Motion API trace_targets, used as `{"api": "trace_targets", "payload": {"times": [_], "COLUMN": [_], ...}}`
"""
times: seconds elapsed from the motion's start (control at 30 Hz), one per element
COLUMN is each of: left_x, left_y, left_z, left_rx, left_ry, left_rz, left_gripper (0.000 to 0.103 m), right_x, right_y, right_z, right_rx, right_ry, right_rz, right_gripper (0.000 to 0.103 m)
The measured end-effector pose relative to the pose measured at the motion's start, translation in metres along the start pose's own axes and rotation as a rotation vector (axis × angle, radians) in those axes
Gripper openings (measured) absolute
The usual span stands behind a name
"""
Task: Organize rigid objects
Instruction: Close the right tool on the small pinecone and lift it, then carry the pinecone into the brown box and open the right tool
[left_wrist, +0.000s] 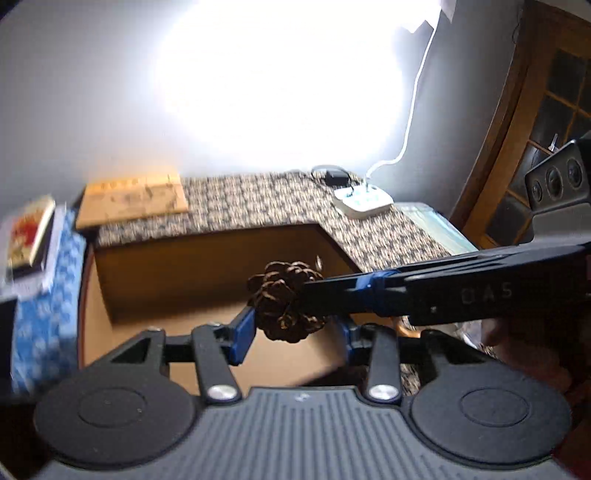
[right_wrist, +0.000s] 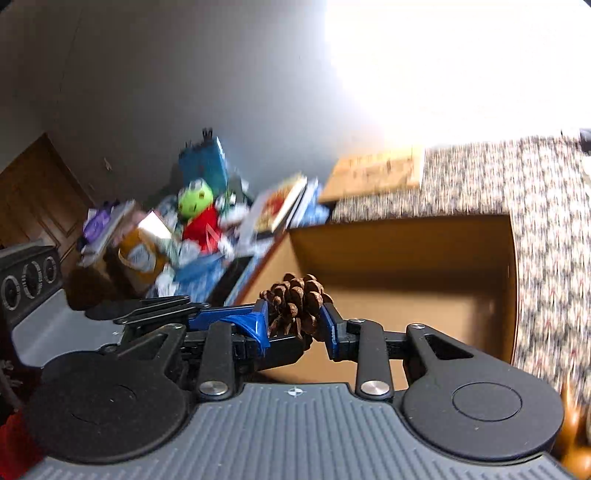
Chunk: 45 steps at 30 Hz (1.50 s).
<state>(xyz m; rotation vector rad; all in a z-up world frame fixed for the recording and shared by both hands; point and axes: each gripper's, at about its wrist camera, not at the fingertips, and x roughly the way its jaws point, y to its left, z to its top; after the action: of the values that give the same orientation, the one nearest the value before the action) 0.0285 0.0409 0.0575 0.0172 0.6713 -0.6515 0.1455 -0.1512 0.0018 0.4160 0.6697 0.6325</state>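
A brown, scaly pine cone (right_wrist: 295, 308) is pinched between both hand-held grippers above an open brown cardboard box (right_wrist: 513, 280).

The right gripper (right_wrist: 295, 325) has its blue-padded fingers (right_wrist: 330, 326) narrowed onto the cone's two sides, touching it. The left gripper (left_wrist: 295, 332) reaches in from the right gripper's left; its blue pad (left_wrist: 244, 334) presses one side of the cone, its other finger mostly hidden behind the right gripper's black finger. The box lies ahead of and below both grippers, sunk among a black-and-white patterned cloth (left_wrist: 258, 201). A flat tan wooden board (left_wrist: 133, 199) rests beyond the box, a white power strip (left_wrist: 364, 199) far right.
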Motion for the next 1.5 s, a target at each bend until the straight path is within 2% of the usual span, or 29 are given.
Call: {"api": "trace_targets", "payload": {"times": [0.1, 0.2, 0.47, 0.73, 0.87, 1.03, 1.3, 1.5], "left_x": [0.01, 0.029, 0.101, 0.139, 0.147, 0.145, 0.144, 0.14], "left_y": [0.008, 0.028, 0.086, 0.119, 0.127, 0.128, 0.124, 0.112], "left_z": [0.022, 0.036, 0.022, 0.011, 0.009, 0.01, 0.004, -0.002], "left_rx": [0.031, 0.033, -0.021, -0.098, -0.135, -0.151, -0.182, -0.144], "left_ry": [-0.023, -0.006, 0.181, 0.295, 0.322, 0.311, 0.307, 0.295], "left_rz": [0.041, 0.092, 0.225, 0.321, 0.337, 0.331, 0.322, 0.352], "left_gripper": [0.039, 0.039, 0.039, 0.039, 0.039, 0.044, 0.049, 0.051], "right_x": [0.024, 0.058, 0.142, 0.191, 0.207, 0.214, 0.206, 0.196], "right_y": [-0.01, -0.02, -0.05, -0.062, -0.068, -0.079, -0.093, -0.094], "right_z": [0.022, 0.037, 0.035, 0.026, 0.024, 0.02, 0.017, 0.018], "right_rx": [0.018, 0.058, 0.222, 0.295, 0.312, 0.353, 0.405, 0.361], "right_ry": [-0.01, 0.033, 0.23, 0.318, 0.331, 0.322, 0.3, 0.301], "right_rz": [0.022, 0.023, 0.051, 0.048, 0.006, -0.036, -0.001, -0.009], "right_gripper": [0.014, 0.014, 0.013, 0.013, 0.013, 0.013, 0.017, 0.018]}}
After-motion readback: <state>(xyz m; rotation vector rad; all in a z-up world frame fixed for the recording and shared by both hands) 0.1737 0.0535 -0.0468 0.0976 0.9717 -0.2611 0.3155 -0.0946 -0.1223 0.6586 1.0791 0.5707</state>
